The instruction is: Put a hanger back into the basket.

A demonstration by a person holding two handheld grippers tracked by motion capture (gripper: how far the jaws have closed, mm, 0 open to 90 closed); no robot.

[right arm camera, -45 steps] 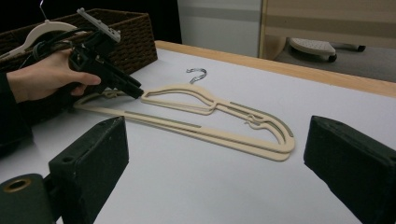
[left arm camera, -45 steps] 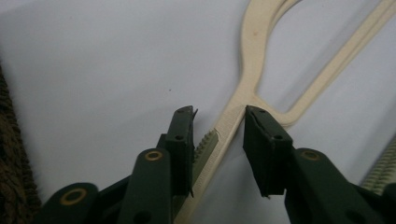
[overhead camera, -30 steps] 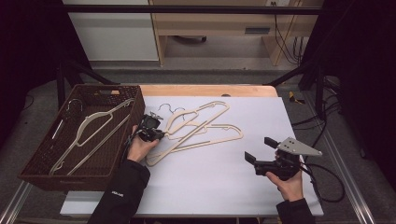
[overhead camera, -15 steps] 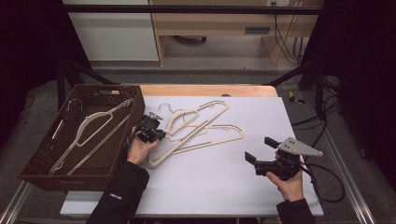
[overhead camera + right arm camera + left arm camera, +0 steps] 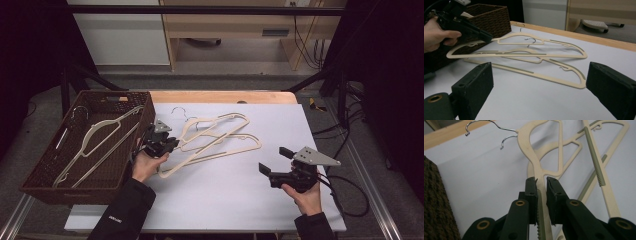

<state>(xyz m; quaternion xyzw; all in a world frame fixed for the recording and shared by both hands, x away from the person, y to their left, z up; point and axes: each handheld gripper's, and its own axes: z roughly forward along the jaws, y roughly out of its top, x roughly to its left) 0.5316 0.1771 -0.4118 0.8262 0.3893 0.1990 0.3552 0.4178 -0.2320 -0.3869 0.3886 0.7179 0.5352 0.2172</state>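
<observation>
Two cream plastic hangers already lie in the brown wicker basket (image 5: 35, 172) at the left of the high view; the longer one (image 5: 95, 142) stretches from lower left toward the basket's upper right corner. Two more remain on the white table sheet (image 5: 225, 195) at mid-frame, overlapping each other with their wire hooks pointing toward the upper left. So the sorting looks about half done, judging by how the hangers lie.

The left gripper (image 5: 167, 144), just right of the basket's rim, is clenched on the upper hanger (image 5: 227, 120). In the left gripper view the two black jaws pinch the hanger's thin cream arm (image 5: 541, 195) between them, and the rest of it runs away toward the top of the frame, its hook (image 5: 477, 123) at upper left. In the right gripper view this hanger (image 5: 524, 41) sits raised at its left end, where the left gripper (image 5: 486, 38) grips it, while the lower hanger (image 5: 536, 72) rests flat on the sheet.

The right gripper (image 5: 274, 160), at the lower right of the high view, is released: its jaws stand wide apart with nothing between them, well apart from both hangers.

What seems left is carrying the gripped hanger over the basket's wall and laying it inside, then doing the same with the last one on the sheet.
</observation>
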